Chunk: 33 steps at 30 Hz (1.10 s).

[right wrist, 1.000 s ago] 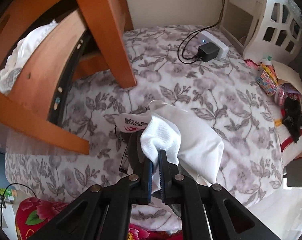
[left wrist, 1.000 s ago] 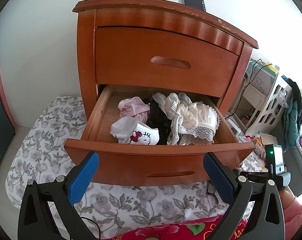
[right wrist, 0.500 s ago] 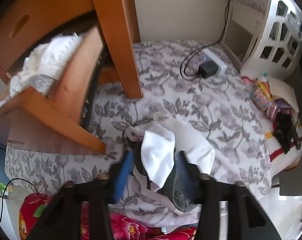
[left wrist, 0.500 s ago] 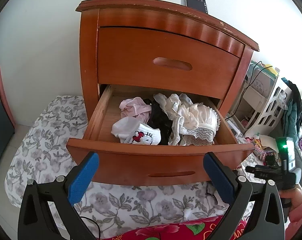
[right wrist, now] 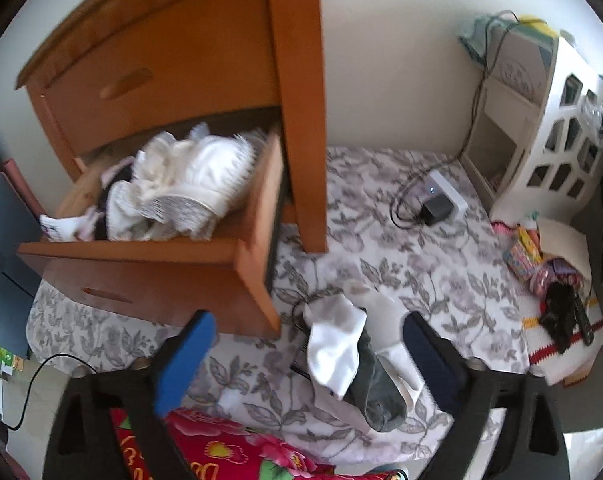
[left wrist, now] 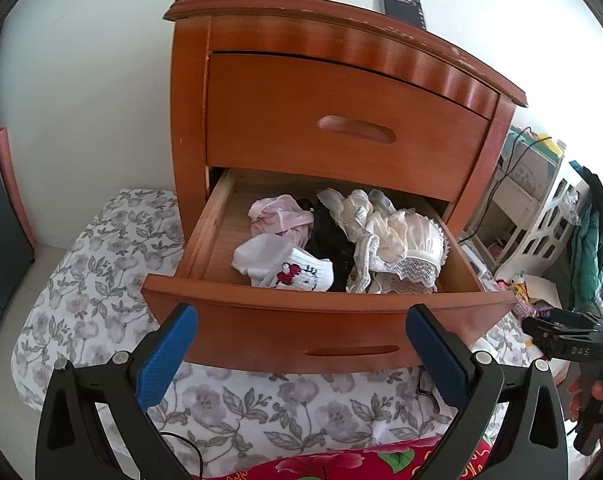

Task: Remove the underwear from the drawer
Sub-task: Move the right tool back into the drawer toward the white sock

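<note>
**One piece down, a drawerful still to fetch**

Several garments remain in the open lower drawer (left wrist: 317, 304) of the wooden nightstand (left wrist: 341, 92), middle of the left wrist view: a pink piece (left wrist: 279, 216) at the back, black lace (left wrist: 327, 236) in the centre, a white sock-like item with a red cartoon print (left wrist: 289, 270) at the front, and a frilly white heap (left wrist: 397, 240) on the right. In the right wrist view, the right tool (right wrist: 305, 344) has just been opening; its blue pads stand wide, and the white and grey garments (right wrist: 341, 356) lie loose between them on the floral sheet (right wrist: 421, 248), lower centre. Nothing is pinched. The left tool (left wrist: 301, 344) hovers spread before the drawer front, empty.

Next, I'd judge, comes another trip into the drawer. Come in over the front panel, not through it. Pick one garment's raised fold, since the lace and frills look tangled and may drag neighbours along. Close fully on fabric, lift straight up, then carry it over to the pile.
</note>
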Available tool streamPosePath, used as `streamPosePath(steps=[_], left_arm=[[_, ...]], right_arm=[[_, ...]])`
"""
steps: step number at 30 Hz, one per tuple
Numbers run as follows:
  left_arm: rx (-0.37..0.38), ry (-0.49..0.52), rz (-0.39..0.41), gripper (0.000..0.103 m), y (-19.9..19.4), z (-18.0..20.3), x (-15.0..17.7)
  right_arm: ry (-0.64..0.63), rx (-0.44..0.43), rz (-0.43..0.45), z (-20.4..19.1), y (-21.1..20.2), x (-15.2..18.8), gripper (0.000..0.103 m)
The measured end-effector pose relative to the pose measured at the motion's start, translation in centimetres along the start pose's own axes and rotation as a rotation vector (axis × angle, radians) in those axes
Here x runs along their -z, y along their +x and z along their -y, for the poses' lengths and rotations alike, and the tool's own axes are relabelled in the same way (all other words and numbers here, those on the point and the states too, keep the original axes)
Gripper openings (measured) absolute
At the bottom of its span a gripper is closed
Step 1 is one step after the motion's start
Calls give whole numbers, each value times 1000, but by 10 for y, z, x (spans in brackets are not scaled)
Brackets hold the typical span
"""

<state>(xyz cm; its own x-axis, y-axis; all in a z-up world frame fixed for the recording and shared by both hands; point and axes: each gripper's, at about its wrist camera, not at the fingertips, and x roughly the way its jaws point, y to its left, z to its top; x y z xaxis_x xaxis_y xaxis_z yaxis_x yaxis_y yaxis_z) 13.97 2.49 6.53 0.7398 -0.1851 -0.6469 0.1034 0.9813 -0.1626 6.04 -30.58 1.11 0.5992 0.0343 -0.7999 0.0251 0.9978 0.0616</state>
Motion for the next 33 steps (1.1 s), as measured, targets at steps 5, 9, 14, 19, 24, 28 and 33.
streamPosePath(steps=[5, 9, 14, 19, 24, 28, 33], left_arm=[[-3, -25, 14, 103, -2, -6, 0], [-1, -27, 24, 103, -3, -7, -1], [6, -38, 32, 103, -3, -10, -1], [2, -44, 30, 103, -3, -15, -1], [-4, -46, 34, 103, -6, -22, -1], [2, -46, 35, 103, -6, -27, 0], [11, -52, 44, 103, -6, -33, 2]], right_arm=[[-12, -9, 49, -8, -15, -6, 103], [-34, 0, 66, -16, -23, -9, 103], [-49, -13, 75, -24, -30, -12, 103], [-78, -34, 95, -41, -39, -20, 103], [-114, -58, 139, -64, -54, -33, 103], [-149, -84, 155, -85, -61, -43, 103], [-185, -115, 144, -112, -58, -53, 103]])
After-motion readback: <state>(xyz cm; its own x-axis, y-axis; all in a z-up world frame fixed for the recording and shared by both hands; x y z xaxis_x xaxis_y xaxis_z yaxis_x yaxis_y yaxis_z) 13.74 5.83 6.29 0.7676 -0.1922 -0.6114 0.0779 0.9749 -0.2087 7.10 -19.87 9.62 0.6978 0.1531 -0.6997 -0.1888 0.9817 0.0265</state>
